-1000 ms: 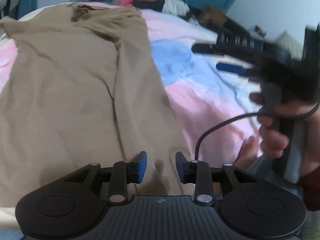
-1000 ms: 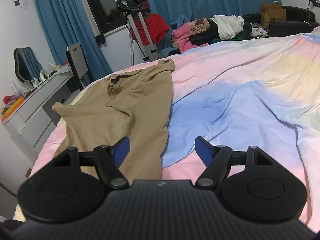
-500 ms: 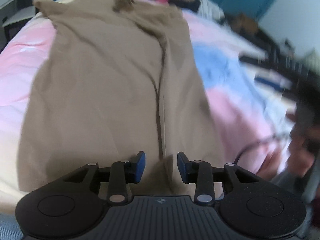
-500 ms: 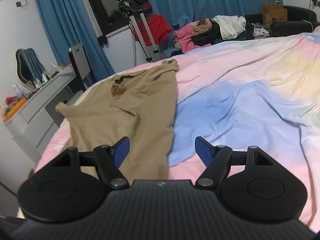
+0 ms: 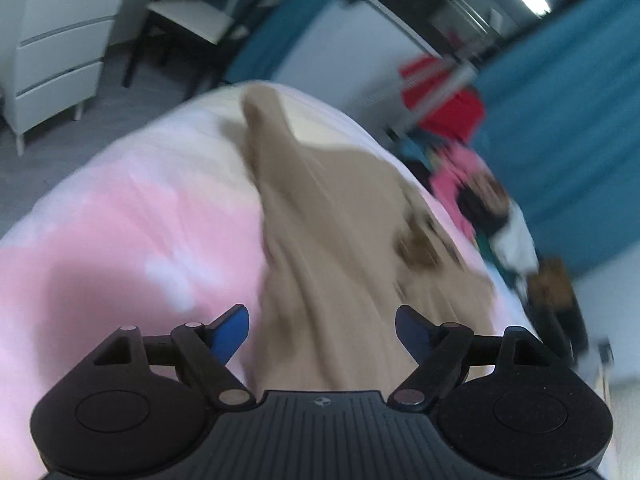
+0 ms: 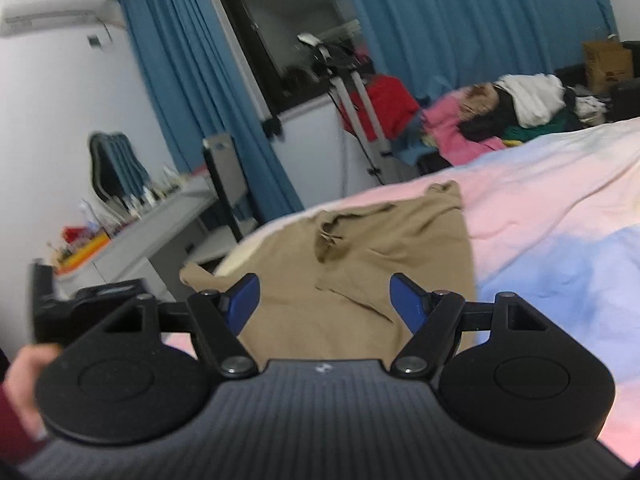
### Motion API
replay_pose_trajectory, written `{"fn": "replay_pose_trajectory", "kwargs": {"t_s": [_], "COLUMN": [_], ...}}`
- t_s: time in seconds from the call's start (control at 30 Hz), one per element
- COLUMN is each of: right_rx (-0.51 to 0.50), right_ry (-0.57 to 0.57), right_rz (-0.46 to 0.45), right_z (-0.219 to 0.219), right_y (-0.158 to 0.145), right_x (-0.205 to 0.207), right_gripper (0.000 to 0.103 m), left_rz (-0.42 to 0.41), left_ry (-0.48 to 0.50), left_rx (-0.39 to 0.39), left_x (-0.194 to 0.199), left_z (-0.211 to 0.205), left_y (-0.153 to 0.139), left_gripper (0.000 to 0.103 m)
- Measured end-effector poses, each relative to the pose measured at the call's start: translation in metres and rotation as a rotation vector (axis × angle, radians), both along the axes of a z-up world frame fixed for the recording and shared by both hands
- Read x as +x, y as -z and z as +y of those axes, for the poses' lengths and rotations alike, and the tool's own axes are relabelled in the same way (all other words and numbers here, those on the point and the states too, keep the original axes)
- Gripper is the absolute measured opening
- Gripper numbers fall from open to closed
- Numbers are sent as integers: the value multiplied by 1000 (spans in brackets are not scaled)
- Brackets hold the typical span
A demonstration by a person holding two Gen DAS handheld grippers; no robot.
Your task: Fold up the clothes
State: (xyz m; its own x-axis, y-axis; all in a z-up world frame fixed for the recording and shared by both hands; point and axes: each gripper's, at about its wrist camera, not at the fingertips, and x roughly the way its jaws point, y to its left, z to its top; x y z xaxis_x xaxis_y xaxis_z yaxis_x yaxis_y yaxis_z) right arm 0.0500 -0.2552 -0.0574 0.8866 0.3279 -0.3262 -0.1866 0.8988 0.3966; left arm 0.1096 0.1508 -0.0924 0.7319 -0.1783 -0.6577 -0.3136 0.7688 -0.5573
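The tan shirt (image 6: 360,276) lies spread on the bed (image 6: 552,248), near its left edge, straight ahead of both my claws. My left claw (image 5: 322,330) stands wide over its lower cloth (this view is blurred), holding nothing; one sleeve (image 5: 264,120) points away toward the bed's far edge. My right claw (image 6: 324,300) is wide too, empty, with the shirt's body between its blue fingers (image 6: 404,300). To the right the pink and blue bedcover stretches bare.

You see blue curtains (image 6: 192,112), a white dresser (image 5: 60,40), a tripod (image 6: 360,112), and heaped laundry (image 6: 512,112) beyond the bed (image 6: 560,208).
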Motion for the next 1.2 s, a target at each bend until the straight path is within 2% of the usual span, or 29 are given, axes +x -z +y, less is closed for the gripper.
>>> {"fn": "replay_pose_trajectory", "kwargs": {"t_s": [0.13, 0.2, 0.27, 0.33, 0.37, 0.43, 0.5, 0.53, 0.57, 0.6, 0.73, 0.87, 0.97, 1.1, 1.13, 1.2], "right_rx": [-39, -35, -22, -9, -7, -3, 7, 14, 21, 25, -17, -39, -17, 10, 9, 17], "right_ry": [14, 15, 22, 26, 26, 25, 25, 26, 27, 29, 51, 74, 115, 187, 205, 247], "right_rz": [15, 35, 47, 59, 68, 86, 105, 113, 117, 116, 99, 84, 96, 101, 101, 96], "right_z": [-1, -2, -2, -1, 0, 1, 2, 2, 1, 1, 3, -2, -15, -38, -44, -58], "right_y": [25, 31, 36, 40, 43, 47, 50, 51, 51, 50, 42, 38, 36, 35, 36, 37], "right_x": [19, 28, 38, 46, 51, 58, 61, 62, 61, 59, 49, 40, 40, 41, 42, 44], "right_gripper": [74, 74, 74, 74, 74, 74, 74, 74, 74, 74, 74, 74, 74, 74, 74, 74], "left_rz": [6, -17, -41, -66, -79, -103, -128, -140, -153, -165, -231, -333, -417, -430, -417, -383], "left_ry": [-73, -80, -84, -87, -88, -92, -95, -96, -98, -99, 16, 169, 335, 510, 528, 553], "left_rx": [-44, -14, 24, 62, 81, 119, 156, 175, 194, 213, 480, 656, 766, 818, 829, 849], "left_x": [64, 76, 87, 98, 103, 114, 125, 130, 136, 141, 144, 141, 132, 129, 132, 138], "left_z": [28, 27, 24, 20, 19, 16, 13, 11, 10, 8, -40, -117, -194, -286, -302, -329], "left_y": [39, 41, 42, 42, 43, 43, 44, 44, 44, 45, 15, -21, -36, -22, -13, 7], "left_gripper": [84, 85, 94, 89, 80, 69, 38, 28, 12, 9, 8, 8, 8, 9, 10, 19]}}
